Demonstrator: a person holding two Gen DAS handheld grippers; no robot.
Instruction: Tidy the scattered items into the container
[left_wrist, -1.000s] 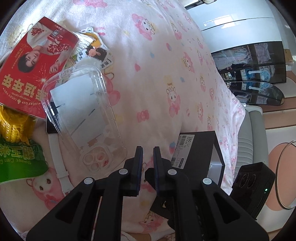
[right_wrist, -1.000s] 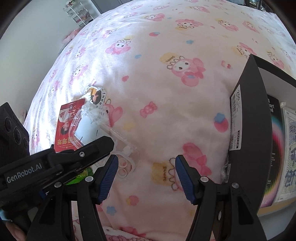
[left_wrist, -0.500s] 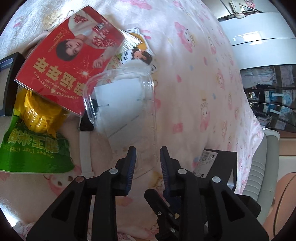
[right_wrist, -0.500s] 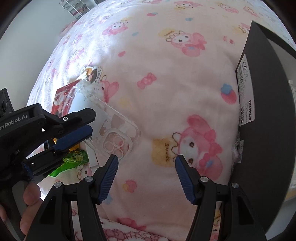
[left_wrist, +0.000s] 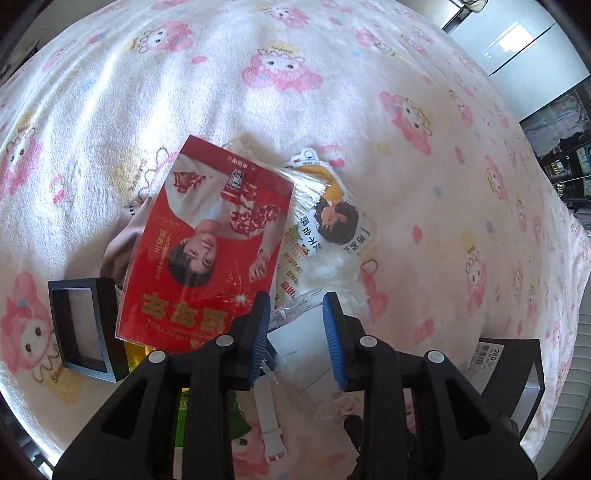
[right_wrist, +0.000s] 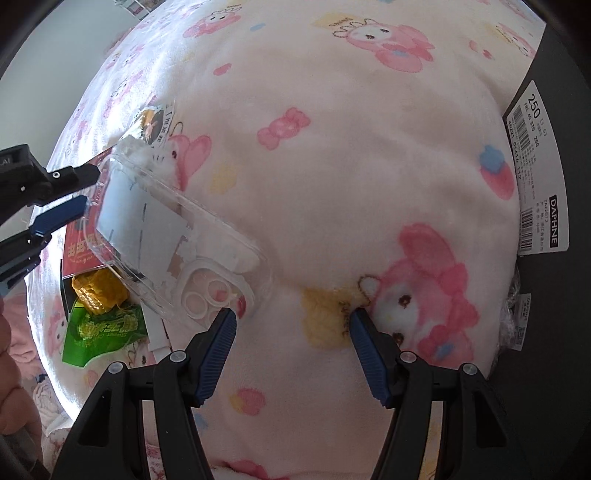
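A clear phone case (right_wrist: 173, 236) lies on the pink cartoon blanket over a pile of items. My left gripper (left_wrist: 293, 332) is open, its blue pads on either side of the case's top end (left_wrist: 295, 343), close to it. The left gripper also shows in the right wrist view (right_wrist: 70, 192). Under the case lie a red booklet (left_wrist: 207, 243), a cartoon sticker card (left_wrist: 332, 218), a green and yellow corn snack pack (right_wrist: 99, 317) and a white strap (left_wrist: 267, 421). My right gripper (right_wrist: 291, 332) is open and empty above bare blanket. The black box (right_wrist: 554, 184) stands at the right.
A small black frame-like box (left_wrist: 83, 328) lies left of the red booklet. The black box with its white barcode label (left_wrist: 489, 354) sits at the bed's right edge. Shelves and a grey cabinet (left_wrist: 517, 48) stand beyond the bed.
My left gripper has opened and moved forward over the clear phone case, now straddling its top end. The right gripper has come lower and closer to the blanket, still open.
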